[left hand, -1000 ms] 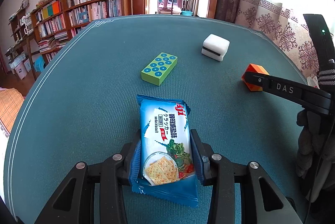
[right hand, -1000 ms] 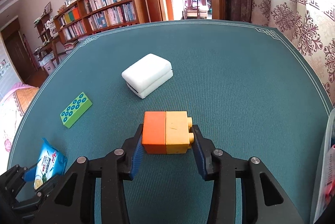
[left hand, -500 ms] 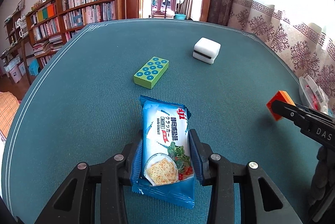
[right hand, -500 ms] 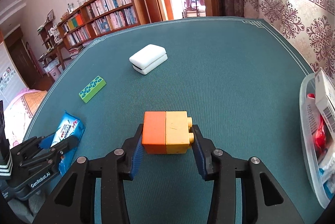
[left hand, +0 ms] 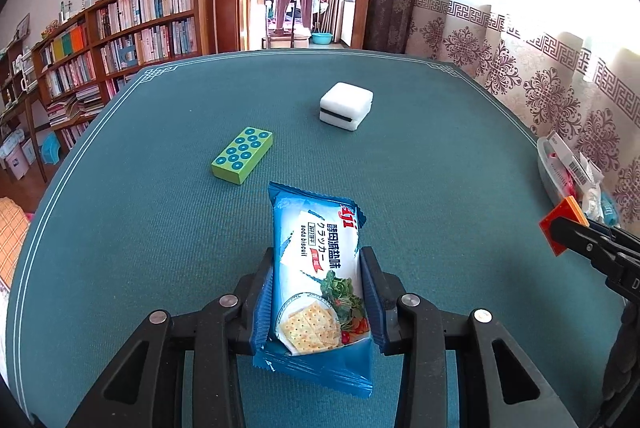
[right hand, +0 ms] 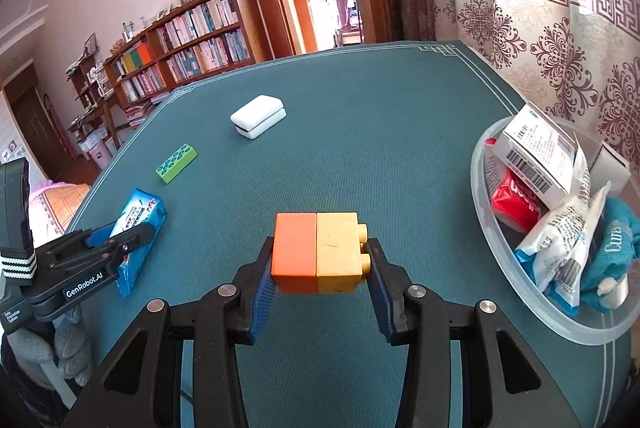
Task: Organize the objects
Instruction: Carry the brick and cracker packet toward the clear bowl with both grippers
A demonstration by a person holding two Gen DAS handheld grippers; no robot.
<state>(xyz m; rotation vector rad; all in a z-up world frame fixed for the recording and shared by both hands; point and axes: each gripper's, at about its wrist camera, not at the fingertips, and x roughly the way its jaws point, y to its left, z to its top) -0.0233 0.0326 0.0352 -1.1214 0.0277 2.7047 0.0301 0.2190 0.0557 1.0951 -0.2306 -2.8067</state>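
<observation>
My left gripper (left hand: 316, 292) is shut on a blue soda-biscuit packet (left hand: 316, 268), held above the green table. From the right wrist view that packet (right hand: 138, 216) and the left gripper (right hand: 132, 242) show at the left. An orange-and-yellow toy block (right hand: 318, 252) sits clamped in my right gripper (right hand: 318, 280), which is shut on it, held left of a clear plastic tub (right hand: 496, 228). The left wrist view shows the block's orange end (left hand: 558, 228) at the right edge, near the tub (left hand: 548, 164). A green dotted block (left hand: 243, 155) and a white case (left hand: 346, 105) lie on the table.
The tub holds a white box (right hand: 536, 148), a red packet (right hand: 516, 198), a white pouch (right hand: 560, 228) and a teal cloth (right hand: 612, 252). A patterned curtain (right hand: 560, 40) hangs behind it. Bookshelves (left hand: 120, 28) and a doorway stand beyond the far table edge.
The right gripper carried the block rightward, bringing the plastic tub into view. The left gripper rose and moved slightly with the packet, and the green block and white case look farther off.
</observation>
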